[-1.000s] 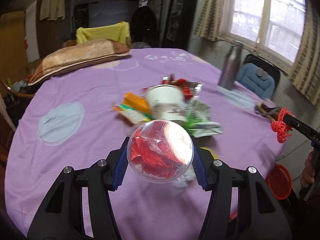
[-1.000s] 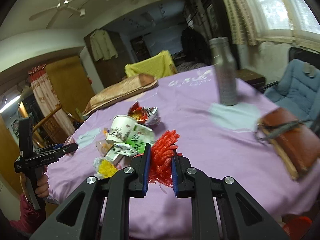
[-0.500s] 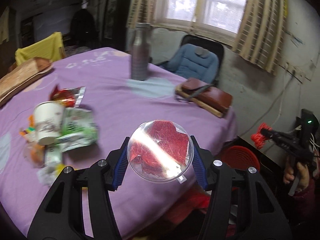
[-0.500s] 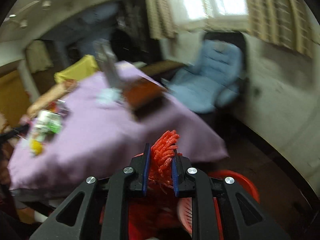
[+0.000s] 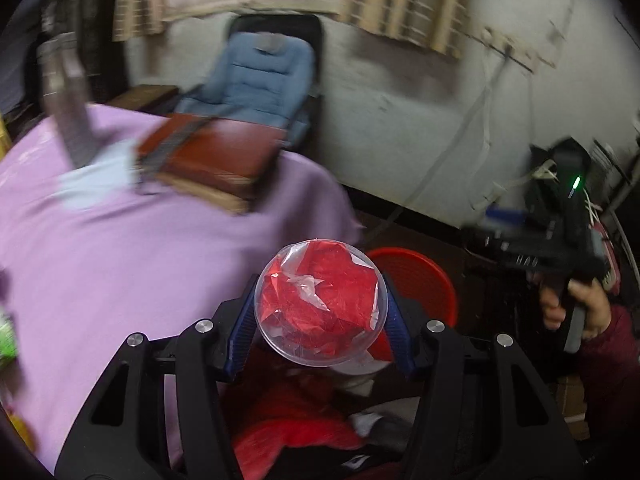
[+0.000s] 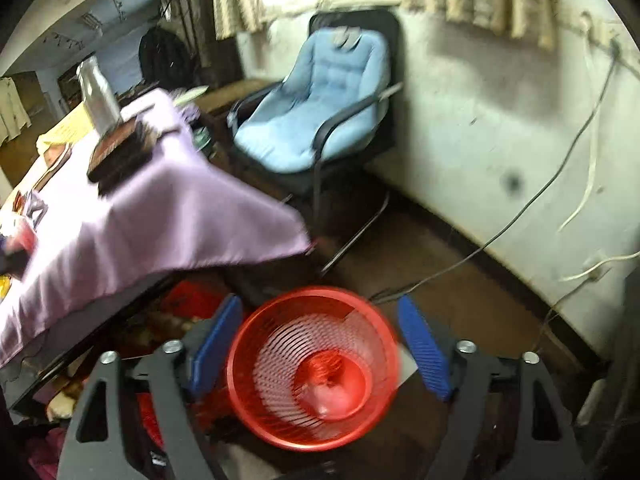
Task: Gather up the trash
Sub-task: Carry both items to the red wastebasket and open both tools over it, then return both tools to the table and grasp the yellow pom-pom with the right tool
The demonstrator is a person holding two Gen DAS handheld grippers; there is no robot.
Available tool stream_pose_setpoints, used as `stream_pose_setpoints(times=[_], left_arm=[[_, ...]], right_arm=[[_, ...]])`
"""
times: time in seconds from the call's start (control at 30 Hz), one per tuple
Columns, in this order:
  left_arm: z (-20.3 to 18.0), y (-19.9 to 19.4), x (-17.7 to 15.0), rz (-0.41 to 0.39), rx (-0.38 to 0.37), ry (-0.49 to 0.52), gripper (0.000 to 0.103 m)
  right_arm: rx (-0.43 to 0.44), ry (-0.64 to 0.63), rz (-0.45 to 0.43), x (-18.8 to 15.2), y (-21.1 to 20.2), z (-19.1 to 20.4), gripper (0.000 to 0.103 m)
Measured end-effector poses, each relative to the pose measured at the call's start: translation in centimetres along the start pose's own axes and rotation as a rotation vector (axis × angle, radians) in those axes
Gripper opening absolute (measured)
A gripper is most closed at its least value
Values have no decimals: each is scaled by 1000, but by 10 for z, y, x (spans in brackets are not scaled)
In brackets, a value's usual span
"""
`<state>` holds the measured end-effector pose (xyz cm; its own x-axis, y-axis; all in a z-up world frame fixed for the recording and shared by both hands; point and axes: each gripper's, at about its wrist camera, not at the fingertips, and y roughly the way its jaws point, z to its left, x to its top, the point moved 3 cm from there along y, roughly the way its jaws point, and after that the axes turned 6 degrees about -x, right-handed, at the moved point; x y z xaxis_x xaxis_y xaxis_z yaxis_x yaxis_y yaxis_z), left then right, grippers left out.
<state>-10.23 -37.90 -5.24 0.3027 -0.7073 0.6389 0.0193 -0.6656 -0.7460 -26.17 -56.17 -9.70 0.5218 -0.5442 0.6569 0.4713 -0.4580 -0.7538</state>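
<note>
Right gripper [image 6: 320, 344] jaws have just been opened wide; nothing is held between them, and the red shredded trash [image 6: 324, 376] is seen lying in the red basket [image 6: 256, 360] below. The clear cup [image 5: 320, 308] of red scraps is still clamped by the left gripper [image 5: 320, 320], carried off the worktop [image 5: 120, 260] toward that basket; its drop is judged next.

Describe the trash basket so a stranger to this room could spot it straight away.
Start at the table with the purple cloth and drop to the dark floor off its corner, in front of the blue cushioned chair. There stands the red basket, round, with slatted mesh walls. It is the only bright red open container on the floor.
</note>
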Motion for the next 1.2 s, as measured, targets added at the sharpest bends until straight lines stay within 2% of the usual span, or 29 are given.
stream_pose_setpoints(times=[0.23, 0.27, 0.3, 0.37, 0.57, 0.7, 0.87, 1.03, 1.2], left_arm=[[-56, 78, 13, 122, -110, 82, 57], [-64, 86, 15, 138, -120, 94, 63], [-67, 91, 16, 145, -117, 102, 76], [-75, 97, 19, 134, -84, 127, 87], [-75, 87, 18, 103, -39, 131, 87], [-52, 68, 14, 83, 7, 95, 87], [-14, 30, 8, 30, 93, 34, 88], [50, -28, -5, -59, 204, -121, 91], [110, -96, -31, -152, 333, -267, 92]], right_arm=[[-15, 1, -74, -5, -18, -29, 81], [-15, 4, -76, -6, -18, -33, 81], [-11, 10, -72, -9, -17, -36, 82], [3, 21, -52, -12, -14, -40, 82], [38, 84, 23, -35, 17, -48, 82], [71, 144, 79, -50, 37, -50, 82], [92, 135, 60, -45, 31, -37, 82], [138, 95, 17, -34, 16, -11, 83], [217, 33, -15, -17, 1, 35, 83]])
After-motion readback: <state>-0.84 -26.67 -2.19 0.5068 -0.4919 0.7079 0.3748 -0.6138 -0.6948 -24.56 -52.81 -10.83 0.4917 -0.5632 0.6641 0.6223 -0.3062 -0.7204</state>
